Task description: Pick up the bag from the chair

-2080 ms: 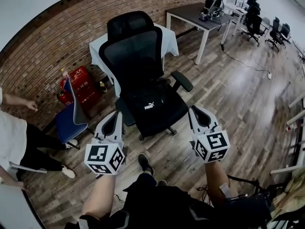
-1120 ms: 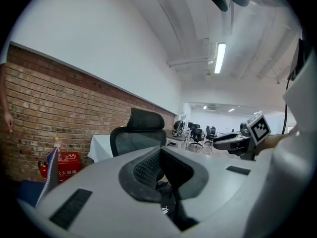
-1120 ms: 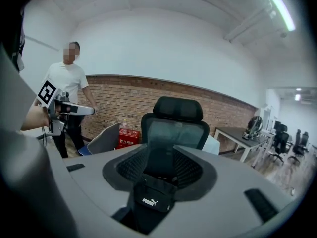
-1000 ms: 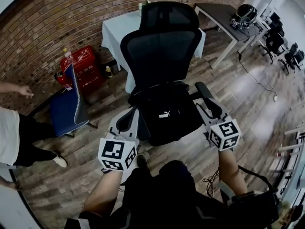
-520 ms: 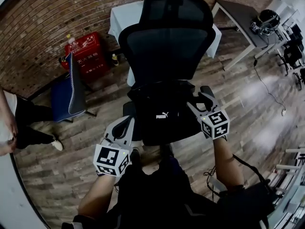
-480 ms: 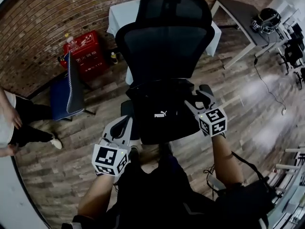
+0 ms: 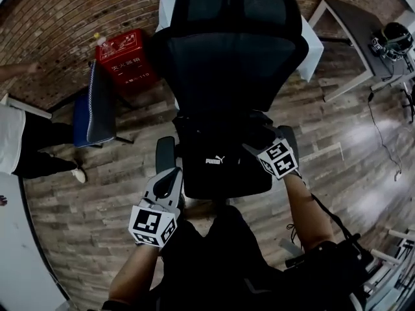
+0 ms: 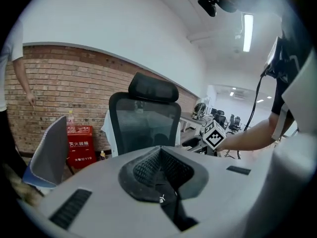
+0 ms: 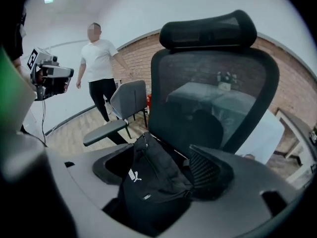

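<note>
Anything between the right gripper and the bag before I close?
Nothing in the way. In the right gripper view the bag lies directly between the jaws of the right gripper, which have just been opening and stand wide around it.

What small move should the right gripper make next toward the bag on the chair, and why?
Probably lower the right gripper slightly, so that it can close on the bag. Its jaws have just been opening and stand wide, with the bag's top between them but not yet pressed, and the bag lies on the chair.
</note>
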Demonstrator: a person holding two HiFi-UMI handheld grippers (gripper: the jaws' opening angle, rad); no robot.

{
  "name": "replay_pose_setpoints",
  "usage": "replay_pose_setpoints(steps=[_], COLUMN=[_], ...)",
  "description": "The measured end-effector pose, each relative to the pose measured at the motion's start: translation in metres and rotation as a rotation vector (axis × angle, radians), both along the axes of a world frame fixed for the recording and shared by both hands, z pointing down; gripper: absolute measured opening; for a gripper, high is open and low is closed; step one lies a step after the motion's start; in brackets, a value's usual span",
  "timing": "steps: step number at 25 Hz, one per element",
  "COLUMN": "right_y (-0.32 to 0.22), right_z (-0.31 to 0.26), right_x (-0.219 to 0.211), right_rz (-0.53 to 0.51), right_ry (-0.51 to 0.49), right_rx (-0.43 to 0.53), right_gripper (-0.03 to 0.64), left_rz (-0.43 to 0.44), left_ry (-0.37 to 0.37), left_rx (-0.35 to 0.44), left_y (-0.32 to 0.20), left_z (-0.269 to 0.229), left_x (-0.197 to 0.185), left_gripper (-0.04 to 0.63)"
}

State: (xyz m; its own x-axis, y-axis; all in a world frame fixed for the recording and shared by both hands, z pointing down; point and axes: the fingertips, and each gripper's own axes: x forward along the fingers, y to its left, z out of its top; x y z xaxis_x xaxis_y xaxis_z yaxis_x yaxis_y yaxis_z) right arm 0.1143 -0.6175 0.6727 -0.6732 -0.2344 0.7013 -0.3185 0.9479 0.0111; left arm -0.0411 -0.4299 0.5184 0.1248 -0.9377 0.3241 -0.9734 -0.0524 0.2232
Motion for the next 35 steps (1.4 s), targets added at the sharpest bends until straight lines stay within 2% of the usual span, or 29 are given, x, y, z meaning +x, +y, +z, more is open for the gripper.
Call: replay_pose_setpoints(steps=[8, 14, 21, 25, 28, 32, 35], right_y=[-0.025, -0.039, -0.05, -0.058, -0.066, -0.068, -0.067], right_z=[0.088, 0.158, 0.242, 0.272, 0.293, 0.317, 0.326], right_x=[-0.016, -0.03, -0.027, -0.03, -0.025, -0.023, -0.025], right_rz=[-0.12, -0.155, -0.23, -0.267, -0.258, -0.275, -0.29], right_ry=[0.081, 0.144, 0.283, 0.349, 0.414, 0.444, 0.476], right_rx=[-0.097, -0.143, -0.163, -0.152, -0.163, -0.208, -0.203], right_gripper=[0.374, 0.387, 0.393, 0.393, 0.396, 0.397, 0.396], left_rz=[-0.139, -0.179, -0.244, -0.267, -0.297, -0.294, -0.313], left_ry=[0.022, 0.068, 0.074, 0.076, 0.082, 0.073, 0.076], left_rx=[-0.085, -0.131, -0.184, -0.17, -0.216, -0.215, -0.226], left_y=[-0.007, -0.015, -0.008, -0.007, 0.004, 0.009, 0.016], left_z=[0.039, 0.064, 0.099, 0.111, 0.127, 0.133, 0.136], left_x=[0.002, 0.015, 0.012, 0.011, 0.011, 0.013, 0.01], left_gripper=[0.011, 0.011, 0.012, 0.011, 0.011, 0.011, 0.011])
